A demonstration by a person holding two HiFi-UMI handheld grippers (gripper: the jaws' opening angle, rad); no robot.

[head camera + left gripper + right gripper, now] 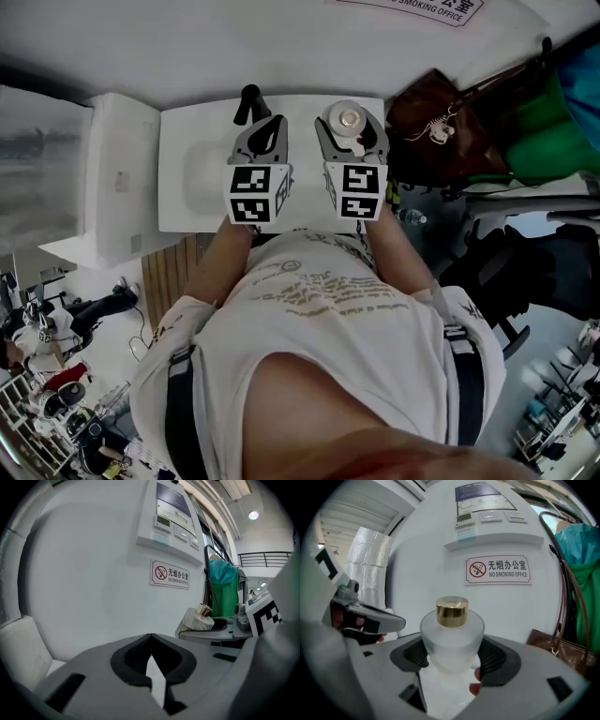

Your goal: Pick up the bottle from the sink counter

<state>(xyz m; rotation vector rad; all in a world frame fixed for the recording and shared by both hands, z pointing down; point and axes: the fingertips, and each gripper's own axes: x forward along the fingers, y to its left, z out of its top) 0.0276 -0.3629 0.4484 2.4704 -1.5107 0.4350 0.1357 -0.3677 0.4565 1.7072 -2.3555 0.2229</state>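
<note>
The right gripper (452, 656) is clamped on the bottle (452, 632): both ribbed black pads press the frosted glass body from either side, and its gold cap (452, 610) stands upright just above the jaws. In the head view the bottle (350, 120) sits between that gripper's (351, 133) fingers over the far right corner of the white sink counter (187, 202). Whether its base touches the counter or hangs just clear of it I cannot tell from these angles.

Just to the left of the right gripper, the left gripper (266, 129) is held level with it, the two marker cubes side by side and nearly touching. Its jaws (150, 639) are drawn together with the tips meeting, and nothing lies between them. A black faucet (248, 103) rises right beside and beyond its tips, at the back edge of the basin (202, 173).

Ahead of both grippers is a pale wall with a no-smoking sign (498, 570), and above that a panel of wall controls (487, 513). Off to the right of the right gripper, a brown bag (562, 651) rests low, with green cloth (581, 573) hanging over it. To its far left, past the left gripper, stands a silver-wrapped pipe (368, 569).
</note>
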